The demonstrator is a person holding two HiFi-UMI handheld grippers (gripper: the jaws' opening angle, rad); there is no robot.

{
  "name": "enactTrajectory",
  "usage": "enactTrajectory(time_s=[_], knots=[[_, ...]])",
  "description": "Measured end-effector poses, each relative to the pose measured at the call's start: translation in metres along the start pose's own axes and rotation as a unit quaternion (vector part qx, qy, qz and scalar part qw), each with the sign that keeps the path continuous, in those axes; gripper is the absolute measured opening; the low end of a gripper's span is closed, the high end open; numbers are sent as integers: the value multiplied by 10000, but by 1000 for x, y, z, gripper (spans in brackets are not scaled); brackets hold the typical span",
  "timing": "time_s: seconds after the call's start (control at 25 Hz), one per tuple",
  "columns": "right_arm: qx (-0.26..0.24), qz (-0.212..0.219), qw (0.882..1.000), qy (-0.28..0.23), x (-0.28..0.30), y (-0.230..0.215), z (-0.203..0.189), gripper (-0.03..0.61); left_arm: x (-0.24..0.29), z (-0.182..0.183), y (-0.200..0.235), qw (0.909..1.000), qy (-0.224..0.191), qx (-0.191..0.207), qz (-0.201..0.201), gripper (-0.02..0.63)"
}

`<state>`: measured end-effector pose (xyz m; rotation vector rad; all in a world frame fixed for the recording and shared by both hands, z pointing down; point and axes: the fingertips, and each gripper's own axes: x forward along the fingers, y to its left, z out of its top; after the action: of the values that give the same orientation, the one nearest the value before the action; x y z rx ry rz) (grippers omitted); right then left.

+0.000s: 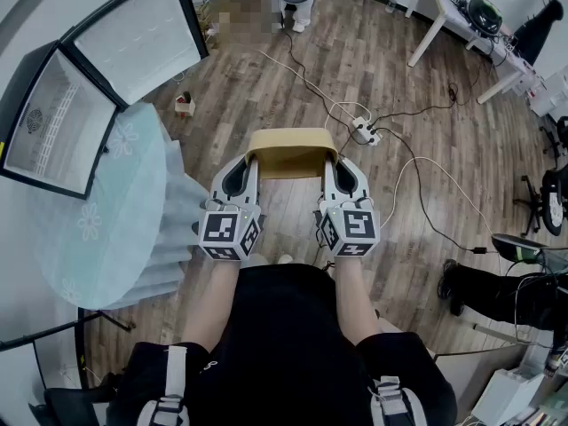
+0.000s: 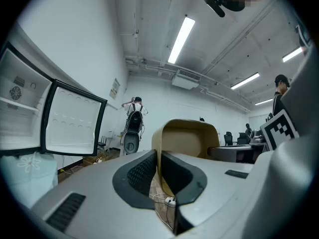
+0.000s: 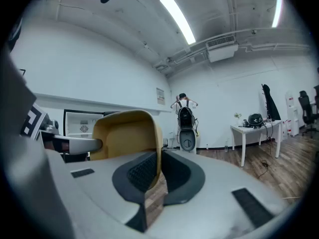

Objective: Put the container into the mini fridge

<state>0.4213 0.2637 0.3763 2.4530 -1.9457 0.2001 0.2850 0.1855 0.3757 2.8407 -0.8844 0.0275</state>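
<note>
the tan rounded plastic container is held in mid-air, long axis spanning the two grippers; left gripper and right gripper each pinch an end wall; the open black-framed mini fridge lies forward-left, nearer the left gripper

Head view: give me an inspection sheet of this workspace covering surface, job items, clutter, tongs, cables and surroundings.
Surface: table under a pale flowered cloth, at the left.
Job's things: mini fridge by the table, door open; tan container held above the floor, not yet inside.
Clutter: small object on the floor, too small to identify.
Tongs: left tongs shut on the container's left wall; right tongs shut on its right wall.
Cables: white power strip and cables across the wooden floor.
Surroundings: white desk; person standing by the far wall.
</note>
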Motion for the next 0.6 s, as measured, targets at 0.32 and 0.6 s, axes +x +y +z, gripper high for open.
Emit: enactTrajectory(time_s=[0.32,0.6], knots=[[-77,139,9999,-14,-7,11,0,17,-15,-1,2,9999,-60,-55,111,26],[-61,378,9993,5,-15,19,-7,25,-32,-10,1,9994,-66,-112,333,26]])
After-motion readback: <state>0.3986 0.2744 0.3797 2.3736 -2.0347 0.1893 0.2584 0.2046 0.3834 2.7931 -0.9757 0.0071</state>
